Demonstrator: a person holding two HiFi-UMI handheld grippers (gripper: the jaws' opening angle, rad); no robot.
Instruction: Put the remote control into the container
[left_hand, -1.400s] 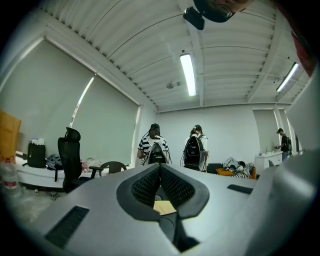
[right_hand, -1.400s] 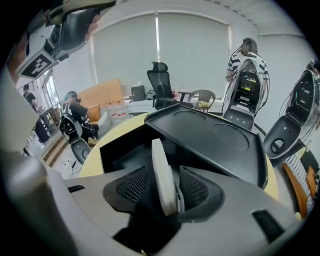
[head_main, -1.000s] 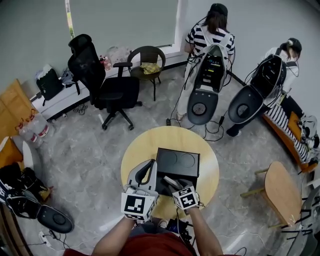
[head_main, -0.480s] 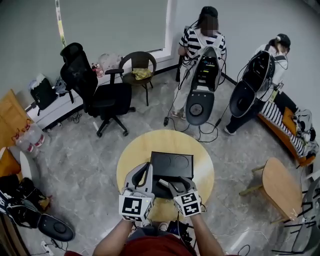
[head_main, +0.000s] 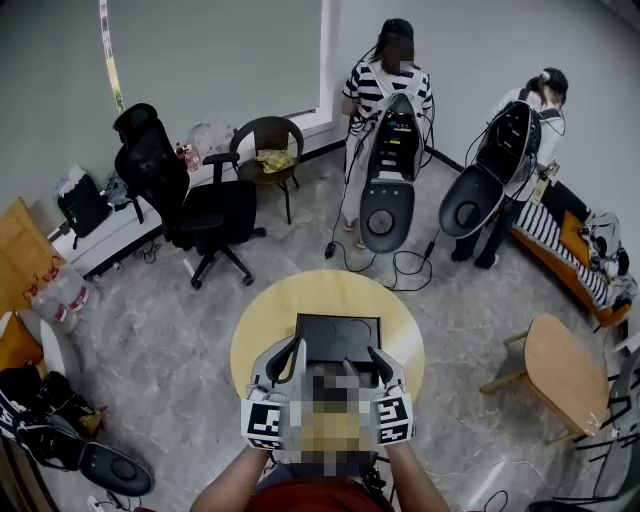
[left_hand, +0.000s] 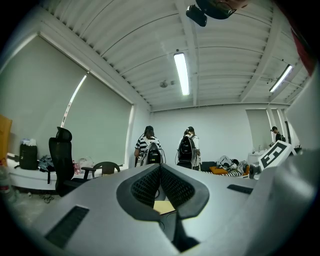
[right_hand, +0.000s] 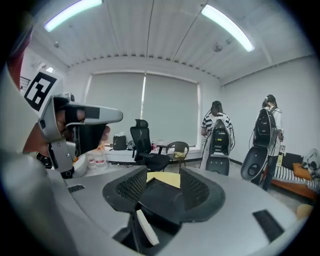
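Note:
A black box-shaped container (head_main: 338, 338) stands on a round yellow table (head_main: 262, 330). My left gripper (head_main: 292, 352) is at the container's near left corner, and its pads (left_hand: 160, 167) meet with nothing between them. My right gripper (head_main: 376, 356) is at the near right corner. Its jaws stand apart in the right gripper view (right_hand: 164, 182), with the dark container (right_hand: 160, 197) and a strip of table (right_hand: 163, 178) showing between them. A slim pale edge (right_hand: 147, 227) lies low between the right jaws; it may be the remote control, I cannot tell. A mosaic patch covers the container's near end.
Two people with backpack rigs (head_main: 388, 90) (head_main: 520, 130) stand by the far wall. A black office chair (head_main: 195, 205) and a small brown chair (head_main: 268, 150) are at the back left. A wooden stool (head_main: 565, 375) is to the right. Bags (head_main: 60, 450) lie on the floor at the left.
My right gripper has drawn back from over the container to its near right corner. The left gripper has barely moved. The head view has tilted, so the room sits higher in the picture.

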